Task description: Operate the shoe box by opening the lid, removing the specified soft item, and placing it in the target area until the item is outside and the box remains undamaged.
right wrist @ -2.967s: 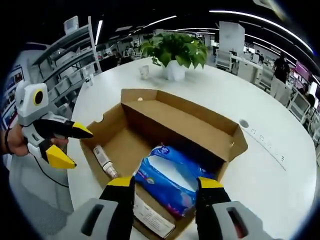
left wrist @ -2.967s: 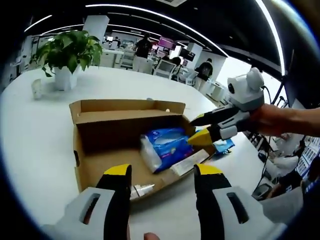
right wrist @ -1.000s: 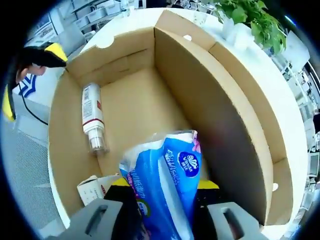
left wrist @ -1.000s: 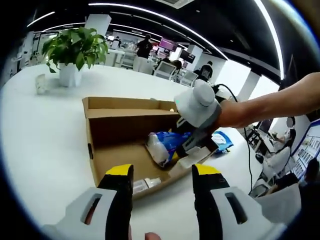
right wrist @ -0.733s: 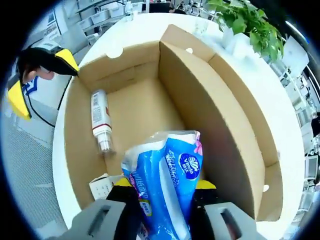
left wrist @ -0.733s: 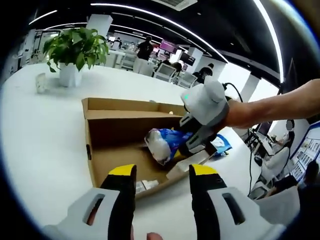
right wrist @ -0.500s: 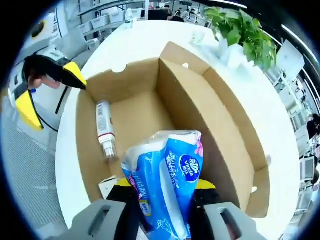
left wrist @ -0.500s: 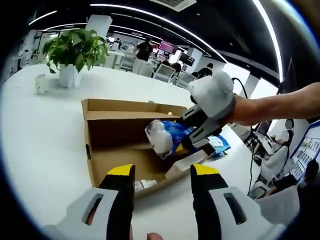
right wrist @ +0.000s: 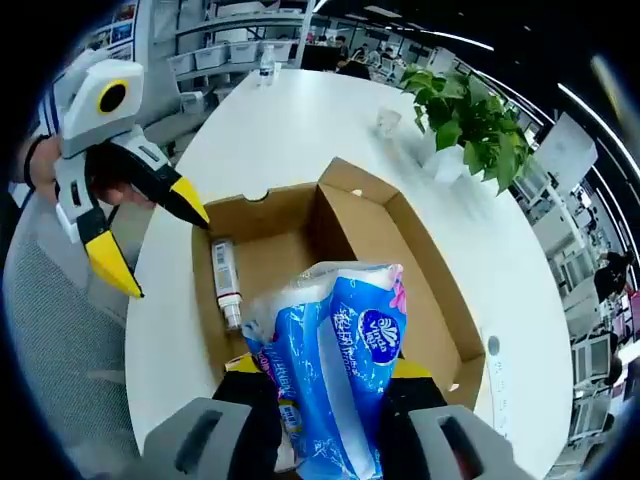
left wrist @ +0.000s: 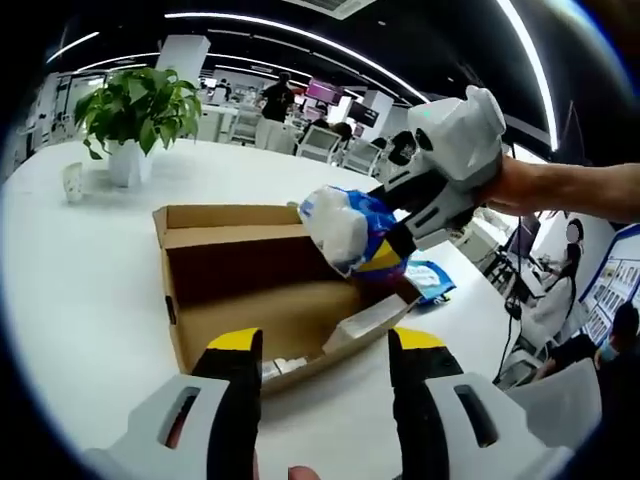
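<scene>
a: surface and room?

b: big white table (left wrist: pixel 60 290), rounded edge toward the camera in the left gripper view. open-plan office behind it: ceiling light strips, desks, shelving, people standing far off. potted plant (left wrist: pixel 135 105) with a small white cup (left wrist: pixel 72 180) just beside it near the table's far-left edge in that view; right gripper view has the same plant (right wrist: pixel 465 120) toward the far side of the table.

a: box?

b: cardboard shoe box (left wrist: pixel 235 300) on the table, lid folded back and standing up along the far long side, no damage visible. inside, a small bottle (right wrist: pixel 227 285) lies against the wall at the end nearest the left gripper, plus a white carton (left wrist: pixel 362 322) tilted at the other end. a flat blue packet (left wrist: pixel 428 278) lies on the table just beyond the box's right end in the left gripper view.

a: right gripper?

b: right gripper (left wrist: pixel 385 255) is clenched on the blue tissue pack (left wrist: pixel 350 225), jaws pressing both sides. pack is in the air above the box's right end, clear of the rim, touching nothing else. in its own view the tissue pack (right wrist: pixel 330 380) sits between the jaws and the right gripper (right wrist: pixel 325 385) looks down on the box from well above.

a: left?

b: left gripper (left wrist: pixel 325 350) jaws wide apart, holding nothing, hovering at the near table edge just short of the box's near wall. from the right gripper view, the left gripper (right wrist: pixel 150 235) is agape beside the box's short end, not touching it.
</scene>
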The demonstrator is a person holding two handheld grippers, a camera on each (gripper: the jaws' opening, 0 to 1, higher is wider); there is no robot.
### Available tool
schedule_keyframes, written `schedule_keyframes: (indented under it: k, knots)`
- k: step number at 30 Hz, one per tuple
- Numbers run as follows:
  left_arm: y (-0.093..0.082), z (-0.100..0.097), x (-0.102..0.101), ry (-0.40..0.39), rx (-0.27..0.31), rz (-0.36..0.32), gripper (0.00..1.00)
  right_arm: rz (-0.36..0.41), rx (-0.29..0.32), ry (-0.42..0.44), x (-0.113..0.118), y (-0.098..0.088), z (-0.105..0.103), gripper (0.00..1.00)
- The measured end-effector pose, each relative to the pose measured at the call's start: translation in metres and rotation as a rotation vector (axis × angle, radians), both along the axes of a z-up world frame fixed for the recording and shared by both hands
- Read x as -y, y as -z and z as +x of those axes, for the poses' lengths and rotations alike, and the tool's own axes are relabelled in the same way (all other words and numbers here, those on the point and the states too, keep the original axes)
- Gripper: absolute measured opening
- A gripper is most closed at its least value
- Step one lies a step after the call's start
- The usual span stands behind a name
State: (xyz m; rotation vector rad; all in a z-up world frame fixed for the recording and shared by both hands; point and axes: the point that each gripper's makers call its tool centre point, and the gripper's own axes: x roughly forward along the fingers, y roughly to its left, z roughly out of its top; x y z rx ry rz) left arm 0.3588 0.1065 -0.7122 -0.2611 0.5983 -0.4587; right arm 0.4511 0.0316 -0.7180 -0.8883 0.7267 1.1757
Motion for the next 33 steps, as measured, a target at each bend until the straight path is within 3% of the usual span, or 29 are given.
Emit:
schedule_keyframes:
  k: [12,19,33]
  knots:
    - [-0.004,0.006,-0.001,0.021,0.012,0.015,0.52,-0.018,0.027,0.065,0.056,-0.012,-0.001,0.33]
    - [-0.011,0.015,0.002,0.041,0.030,0.034,0.52,-0.042,0.026,0.108,0.094,-0.009,-0.005,0.33]
    - [-0.004,0.012,0.020,0.072,0.004,0.034,0.52,-0.084,0.011,0.192,0.166,0.002,-0.013,0.34]
